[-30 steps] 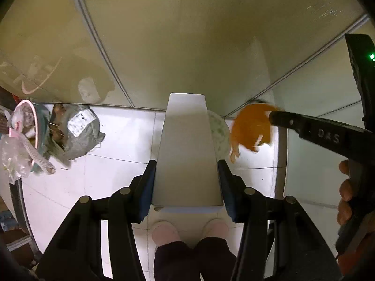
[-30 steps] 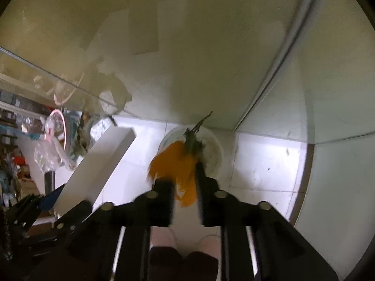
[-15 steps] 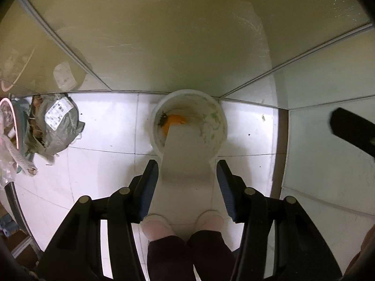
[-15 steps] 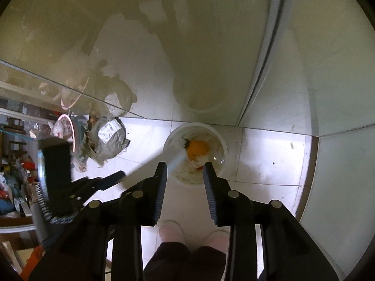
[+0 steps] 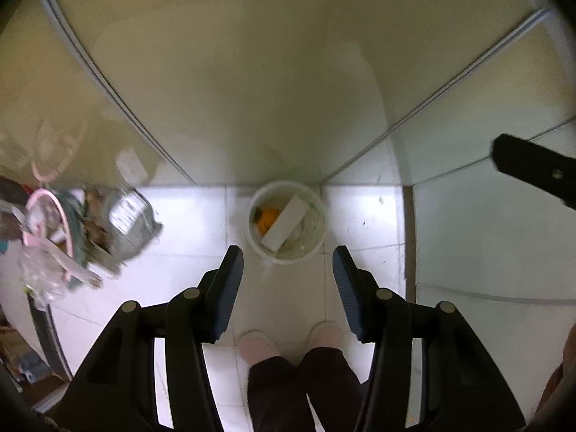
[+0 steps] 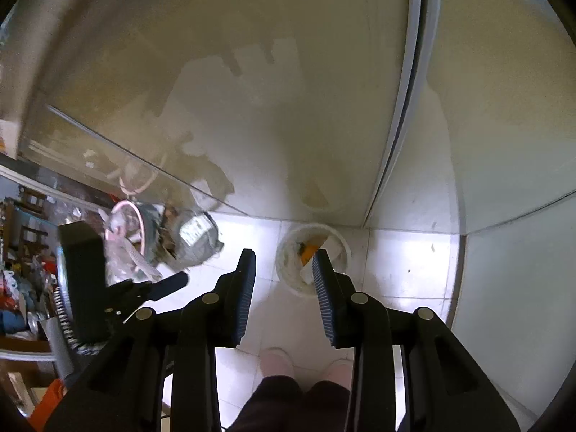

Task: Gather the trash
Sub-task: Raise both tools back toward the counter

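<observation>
Just changed: a second ago my left gripper [image 5: 287, 270] was clamped on the white box [image 5: 284, 223] and my right gripper [image 6: 283, 280] pinched the orange peel [image 5: 268, 217]; both have since dropped into the white bucket [image 5: 316, 237] on the floor.
Where the trash is: the box leans slantwise inside the bucket, one end down near the front wall, and the peel lies beside it, on the left as the left wrist view shows it.
Meaning for the task: I judge this pair of items collected; whatever else needs picking up comes next.
Left jaws: spread, nothing between them, only floor tile and my slippers [image 5: 257, 345] showing through the gap.
Right jaws: parted and empty, the bucket visible just beyond the right finger.
Pose: both grippers point steeply down at the floor and have risen well clear above the bucket.
Nearby: a grey sack [image 5: 129, 223] and a pink-rimmed basket [image 5: 54, 223] sit untouched at the left.
</observation>
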Motion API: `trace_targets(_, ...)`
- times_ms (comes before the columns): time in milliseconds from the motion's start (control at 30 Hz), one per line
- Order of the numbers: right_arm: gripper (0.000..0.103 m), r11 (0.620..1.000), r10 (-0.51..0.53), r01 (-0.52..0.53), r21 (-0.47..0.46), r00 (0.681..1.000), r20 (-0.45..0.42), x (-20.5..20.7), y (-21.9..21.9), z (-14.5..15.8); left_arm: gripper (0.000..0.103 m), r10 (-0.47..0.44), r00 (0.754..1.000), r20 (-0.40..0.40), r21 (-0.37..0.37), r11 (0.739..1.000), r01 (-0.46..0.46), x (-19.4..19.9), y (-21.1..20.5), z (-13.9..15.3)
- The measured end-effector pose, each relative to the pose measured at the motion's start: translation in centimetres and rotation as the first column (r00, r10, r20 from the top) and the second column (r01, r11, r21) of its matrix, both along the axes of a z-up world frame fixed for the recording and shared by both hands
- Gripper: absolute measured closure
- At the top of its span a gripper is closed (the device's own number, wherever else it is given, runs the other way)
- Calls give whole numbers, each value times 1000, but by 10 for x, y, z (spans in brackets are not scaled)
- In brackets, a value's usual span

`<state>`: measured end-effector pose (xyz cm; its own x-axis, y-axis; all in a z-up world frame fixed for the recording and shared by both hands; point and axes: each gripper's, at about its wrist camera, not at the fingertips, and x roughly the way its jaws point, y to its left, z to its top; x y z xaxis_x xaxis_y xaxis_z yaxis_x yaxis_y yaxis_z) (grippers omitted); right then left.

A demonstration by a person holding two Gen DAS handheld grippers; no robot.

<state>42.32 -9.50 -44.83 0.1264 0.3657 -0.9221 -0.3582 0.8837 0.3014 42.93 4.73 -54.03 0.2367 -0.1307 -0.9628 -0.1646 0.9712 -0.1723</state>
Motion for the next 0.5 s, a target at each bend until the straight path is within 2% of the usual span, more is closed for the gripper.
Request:
trace_targets(33,73,1000,-2,2,3,1000,10,-1,0,10,52,1,1000,16,2,1000,-1,-2,1,16)
trace_targets(67,73,1000,-7,7,10,1000,31,-3,-1,33,52,2,999,39,3,1000,-2,-5,3,38)
trace_targets(167,73,999,-26,23,35,996,90,-9,-5,89,52,6,992,128,15,1000,-7,-14,10,114)
trace_targets(300,73,997,-62,50,65,979,196,-20,-13,168,52,17,970,244,17,1000,-22,-25,18,204)
trace_targets(400,73,993,-96,72,94,957,272,-30,-17,222,52,18,939,345,25,999,-28,-35,25,268)
trace_targets(500,73,988,-127,87,125,925,357,-44,-23,277,52,1,893,449,44,999,-23,-45,31,330)
